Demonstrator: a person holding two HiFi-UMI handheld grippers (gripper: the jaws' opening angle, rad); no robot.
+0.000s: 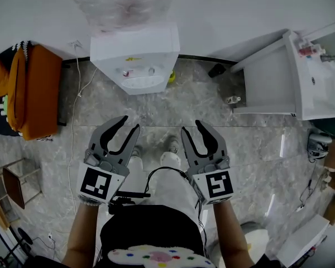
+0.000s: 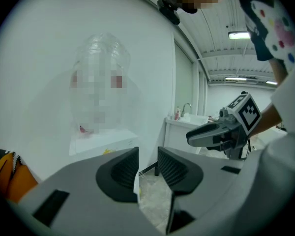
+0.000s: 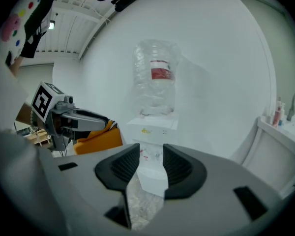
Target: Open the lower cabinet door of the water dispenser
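Standing where, the water dispenser [image 1: 135,60], as the fingers see it?

— Straight ahead of both and well apart from them, backed against the wall. It is upright, with its bottle [image 3: 156,77] on top. Bare floor [image 1: 201,102] lies between it and the fingertips.

And the lower cabinet door itself?

— From above it is hidden under the dispenser's top. Only the right gripper view gives a strip of the white lower front [image 3: 151,180], framed between that gripper's jaws. I can make out no handle or door edge there.

So which gripper is better placed?

— Both look about equally far off. The right gripper [image 1: 192,126] is aimed squarely at the cabinet. The left gripper [image 1: 129,123] has the dispenser off to the left of its jaws and points past it toward the sink cabinet [image 1: 279,82].

Fingers?

— Both pairs stand part-way apart, a narrow gap with nothing between the pads.

What does the reach turn on?

— I'd judge forward and down. The door sits low on an upright body, below where the fingers now point, and it faces them.
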